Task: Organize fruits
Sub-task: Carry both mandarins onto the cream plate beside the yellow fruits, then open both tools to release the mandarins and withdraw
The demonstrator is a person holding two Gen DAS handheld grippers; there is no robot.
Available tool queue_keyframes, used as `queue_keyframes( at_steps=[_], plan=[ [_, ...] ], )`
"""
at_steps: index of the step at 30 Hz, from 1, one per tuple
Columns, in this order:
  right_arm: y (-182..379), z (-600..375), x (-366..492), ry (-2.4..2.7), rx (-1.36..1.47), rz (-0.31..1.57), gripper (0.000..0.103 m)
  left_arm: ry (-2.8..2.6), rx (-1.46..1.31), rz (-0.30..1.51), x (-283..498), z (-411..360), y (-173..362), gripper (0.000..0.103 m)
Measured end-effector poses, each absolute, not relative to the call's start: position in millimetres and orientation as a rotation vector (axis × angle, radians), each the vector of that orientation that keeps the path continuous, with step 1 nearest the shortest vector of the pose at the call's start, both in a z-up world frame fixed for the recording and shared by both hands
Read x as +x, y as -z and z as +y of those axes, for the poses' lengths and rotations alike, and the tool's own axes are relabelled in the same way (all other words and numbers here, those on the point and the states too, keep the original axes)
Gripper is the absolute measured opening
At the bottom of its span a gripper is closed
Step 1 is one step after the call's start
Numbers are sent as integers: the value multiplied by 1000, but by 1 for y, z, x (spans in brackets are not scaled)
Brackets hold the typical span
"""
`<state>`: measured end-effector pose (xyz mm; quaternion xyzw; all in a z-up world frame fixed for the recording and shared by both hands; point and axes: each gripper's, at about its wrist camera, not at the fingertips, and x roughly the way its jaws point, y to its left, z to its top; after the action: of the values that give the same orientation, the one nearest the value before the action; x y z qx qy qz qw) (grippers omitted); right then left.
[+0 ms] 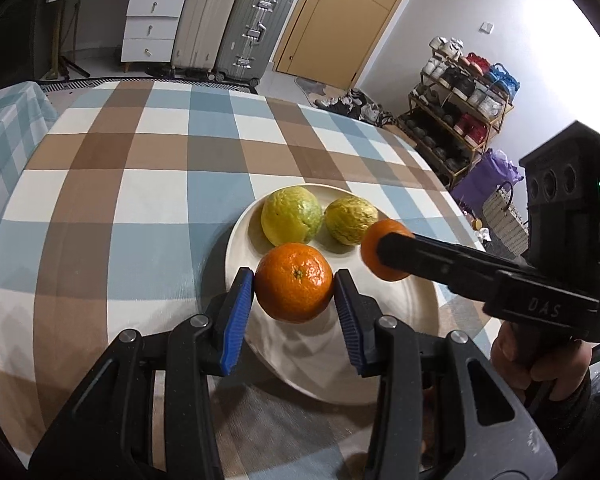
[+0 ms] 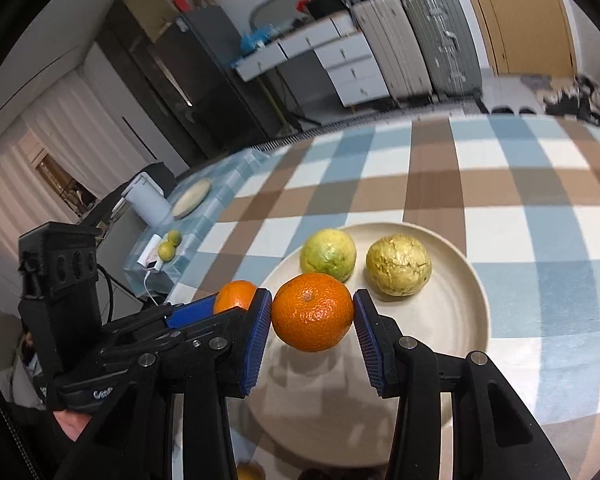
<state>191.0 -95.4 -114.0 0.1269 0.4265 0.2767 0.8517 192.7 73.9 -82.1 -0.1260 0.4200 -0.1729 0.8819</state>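
Note:
My left gripper [image 1: 294,280] is shut on an orange mandarin [image 1: 294,282], its blue pads pressing both sides, above the near edge of a cream plate [image 1: 236,240]. Two yellow-green fruits [image 1: 290,214] [image 1: 350,220] lie on the far part of the plate. From the right, my right gripper [image 1: 384,250] reaches over the plate, shut on a second mandarin [image 1: 374,236]. In the right wrist view that mandarin [image 2: 312,312] sits between the blue pads above the plate [image 2: 480,292]. There the left gripper [image 2: 224,306] and its mandarin [image 2: 236,294] are close on the left.
The plate rests on a table with a blue, brown and white checked cloth [image 1: 140,200]. A side table holds another plate [image 2: 191,198], two small green fruits [image 2: 168,246] and a white appliance [image 2: 146,200]. A hand [image 1: 540,360] grips the right tool. Suitcases, drawers and a shoe rack stand beyond.

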Motion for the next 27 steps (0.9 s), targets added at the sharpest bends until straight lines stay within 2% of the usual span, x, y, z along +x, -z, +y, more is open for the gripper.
queue_keyframes(
  at_steps=[7,23,27],
  plan=[
    [136,-86,210,-555,228,965,43,369,-279,914,212,72,101,38],
    [149,-76,223,-550,221,1015,43,376,-278,921,217,70,105,39],
    [140,-83,219,-549,263,975,51,367,-278,905,213,72,96,39]
  ],
)
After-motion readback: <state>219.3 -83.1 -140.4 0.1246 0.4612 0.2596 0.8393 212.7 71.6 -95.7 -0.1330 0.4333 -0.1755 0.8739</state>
